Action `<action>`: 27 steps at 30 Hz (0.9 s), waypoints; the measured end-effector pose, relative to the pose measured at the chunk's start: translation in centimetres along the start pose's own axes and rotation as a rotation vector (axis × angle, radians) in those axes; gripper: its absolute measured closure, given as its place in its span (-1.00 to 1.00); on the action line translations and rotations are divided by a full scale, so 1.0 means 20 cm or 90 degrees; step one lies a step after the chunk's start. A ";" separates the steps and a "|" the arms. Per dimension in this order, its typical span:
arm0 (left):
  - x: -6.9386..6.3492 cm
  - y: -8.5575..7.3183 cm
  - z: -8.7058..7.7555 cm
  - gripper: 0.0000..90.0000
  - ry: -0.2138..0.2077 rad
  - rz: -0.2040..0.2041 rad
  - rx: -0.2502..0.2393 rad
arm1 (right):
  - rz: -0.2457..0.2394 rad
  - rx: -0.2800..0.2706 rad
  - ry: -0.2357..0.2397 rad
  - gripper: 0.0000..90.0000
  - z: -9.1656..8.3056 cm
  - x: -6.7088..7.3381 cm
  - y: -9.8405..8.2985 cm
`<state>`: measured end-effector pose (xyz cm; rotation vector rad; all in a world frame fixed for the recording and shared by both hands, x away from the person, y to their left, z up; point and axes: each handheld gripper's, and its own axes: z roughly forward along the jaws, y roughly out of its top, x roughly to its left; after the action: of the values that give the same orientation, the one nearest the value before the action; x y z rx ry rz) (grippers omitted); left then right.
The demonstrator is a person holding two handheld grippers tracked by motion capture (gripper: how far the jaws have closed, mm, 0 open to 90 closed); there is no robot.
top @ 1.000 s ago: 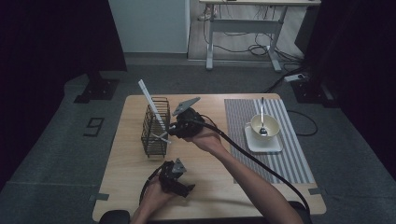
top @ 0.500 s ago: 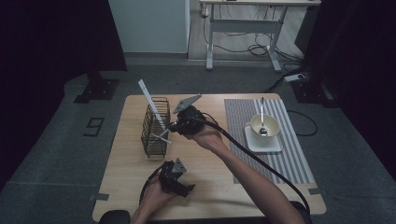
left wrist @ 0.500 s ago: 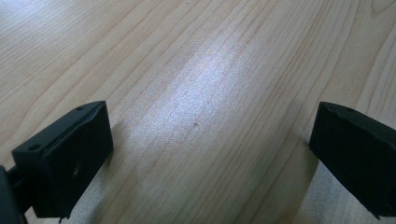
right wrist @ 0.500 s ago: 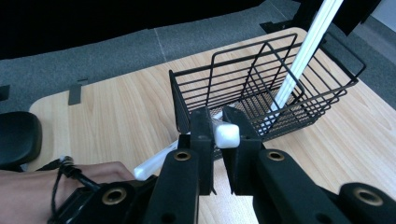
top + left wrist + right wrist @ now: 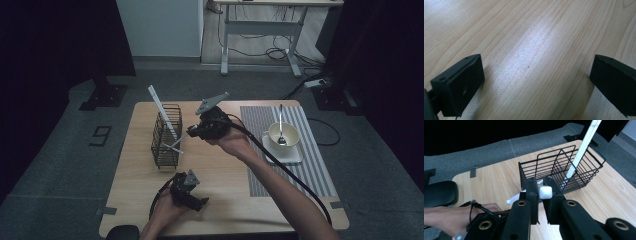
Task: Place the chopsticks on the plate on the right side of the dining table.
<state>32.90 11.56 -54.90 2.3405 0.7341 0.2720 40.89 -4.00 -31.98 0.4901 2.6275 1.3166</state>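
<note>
Starting at the left of the high view, a black wire basket (image 5: 166, 137) stands on the wooden table (image 5: 220, 170), near its left half and toward the far edge. A long white stick (image 5: 161, 111) leans in the basket, its upper end poking up and out over the rim toward the far left. In the right gripper view the same stick (image 5: 584, 145) rises steeply out of the basket (image 5: 564, 170), its lower end resting against the mesh inside.

Near the table's front edge, below the basket in the high view, the left gripper (image 5: 192, 192) lies low over the bare wood in the person's left hand (image 5: 162, 215). Its own view shows the two black jaws spread wide apart with only plain tabletop (image 5: 531, 50) between them.

Just right of the basket, the right gripper (image 5: 192, 132) is held above the table, pointing left toward the basket's side. Its jaws are pressed together on a white plastic utensil (image 5: 175, 145), pinching the blunt end of its handle (image 5: 545, 192); the rest of the utensil slants down and away toward the basket's near wall. Whether its far end touches the wire I cannot tell.

Farther right, a striped placemat (image 5: 310, 165) carries a white saucer (image 5: 295, 156) with a pale cup (image 5: 290, 131) on it, a metal spoon (image 5: 281, 125) standing in the cup.
</note>
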 end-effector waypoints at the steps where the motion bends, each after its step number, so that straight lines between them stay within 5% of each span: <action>1: 0.00 0.00 0.00 -1.00 0.000 0.000 0.000 | 0.000 -0.002 0.000 0.82 -0.02 0.00 0.00; 16: 0.00 0.00 0.00 -1.00 -0.002 0.002 0.005 | 0.017 -0.052 -0.035 0.83 -0.36 -0.04 0.05; 27: -0.01 0.02 -0.01 -1.00 -0.009 0.009 0.029 | -0.006 -0.036 -0.083 0.83 -0.52 -0.01 0.00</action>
<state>32.87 11.28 -54.53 2.3894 0.7242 0.2475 38.13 -11.84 -25.65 0.5348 2.4780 1.3049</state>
